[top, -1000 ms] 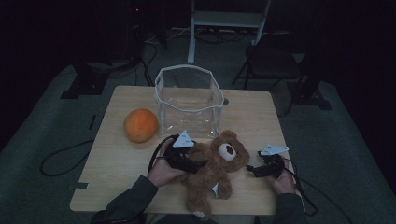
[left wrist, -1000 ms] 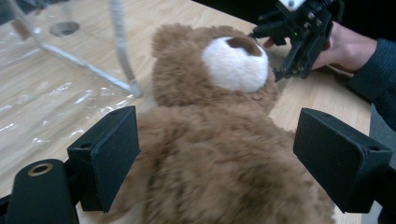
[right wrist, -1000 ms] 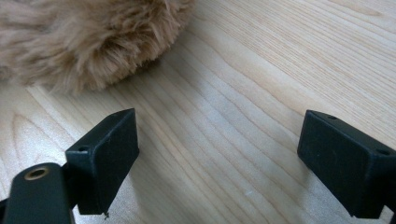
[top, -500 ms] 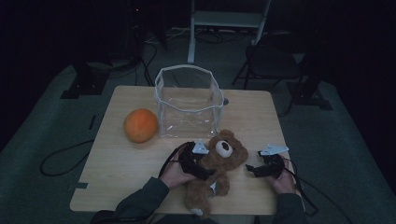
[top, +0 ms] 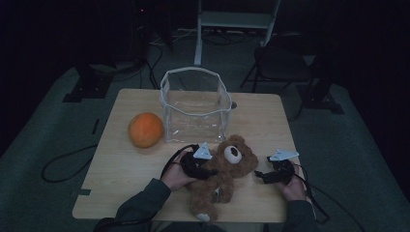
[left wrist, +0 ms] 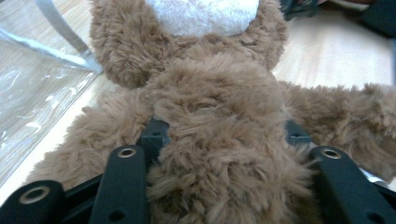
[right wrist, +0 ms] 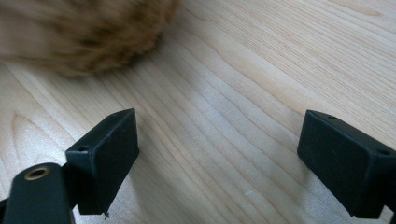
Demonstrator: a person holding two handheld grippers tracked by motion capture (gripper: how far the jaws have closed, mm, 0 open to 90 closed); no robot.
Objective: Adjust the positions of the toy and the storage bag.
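A brown teddy bear [top: 237, 157] lies on its back near the front edge of the wooden table [top: 121, 164], head toward the clear bin. My left gripper [top: 208, 170] comes at it from the left. In the left gripper view its black jaws have just been closing and now press into the fur on either side of the bear's torso [left wrist: 215, 93], so the left gripper [left wrist: 224, 135] grips it. My right gripper [top: 263, 175] rests to the right of the bear. Seen in its own view, the right gripper [right wrist: 219, 154] is open over bare wood, with a blurred patch of the bear's fur [right wrist: 84, 32] beyond.
A clear plastic bin [top: 193, 72] stands open-topped behind the bear, and its wall [left wrist: 42, 84] shows at the left of the left gripper view. An orange ball [top: 145, 129] sits left of the bin. Cables, stands and a chair surround the table on the dark floor.
My left gripper has shifted right and down onto the bear, and its jaws went from wide open to squeezing the torso. The right gripper has stayed where it was.
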